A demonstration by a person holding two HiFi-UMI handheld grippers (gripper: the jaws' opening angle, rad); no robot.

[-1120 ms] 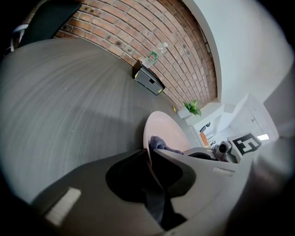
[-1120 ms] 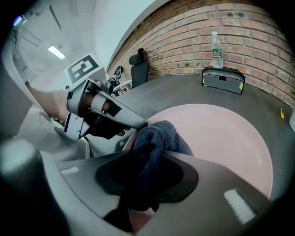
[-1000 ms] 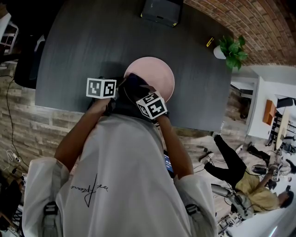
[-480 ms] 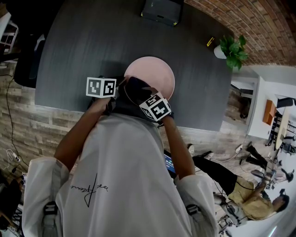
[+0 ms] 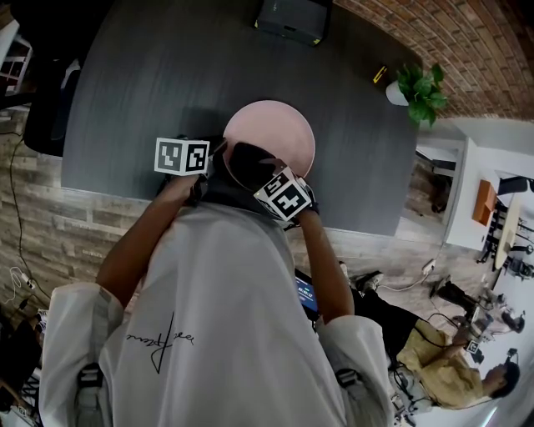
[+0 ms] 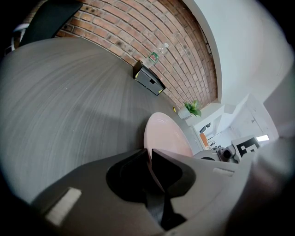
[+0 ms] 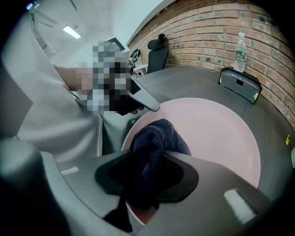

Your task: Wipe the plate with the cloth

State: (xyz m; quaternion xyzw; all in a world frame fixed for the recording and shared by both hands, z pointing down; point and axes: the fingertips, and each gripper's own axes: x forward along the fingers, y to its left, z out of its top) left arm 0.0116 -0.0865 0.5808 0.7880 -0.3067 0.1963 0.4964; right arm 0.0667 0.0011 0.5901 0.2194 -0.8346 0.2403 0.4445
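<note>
A round pink plate [image 5: 279, 129] lies on the dark grey table [image 5: 167, 75] close to its near edge. My left gripper [image 5: 217, 158] is at the plate's left side, and in the left gripper view its jaws [image 6: 148, 159] are shut on the plate's [image 6: 167, 136] rim. A dark blue cloth [image 5: 246, 160] rests on the near left part of the plate. In the right gripper view, my right gripper [image 7: 147, 173] is shut on the bunched cloth [image 7: 154, 138], pressing it onto the plate [image 7: 216, 133]. The right gripper's marker cube [image 5: 284, 195] hides its fingers in the head view.
A black box [image 5: 290, 18] sits at the table's far edge, with a water bottle [image 7: 239, 46] behind it. A potted plant [image 5: 417, 92] is at the far right corner. A black chair [image 5: 50, 108] is at the left end. A person [image 5: 434, 354] sits on the floor, lower right.
My right gripper has slid the cloth a little to the right across the near part of the plate and rolled slightly. The left gripper has kept still on the rim.
</note>
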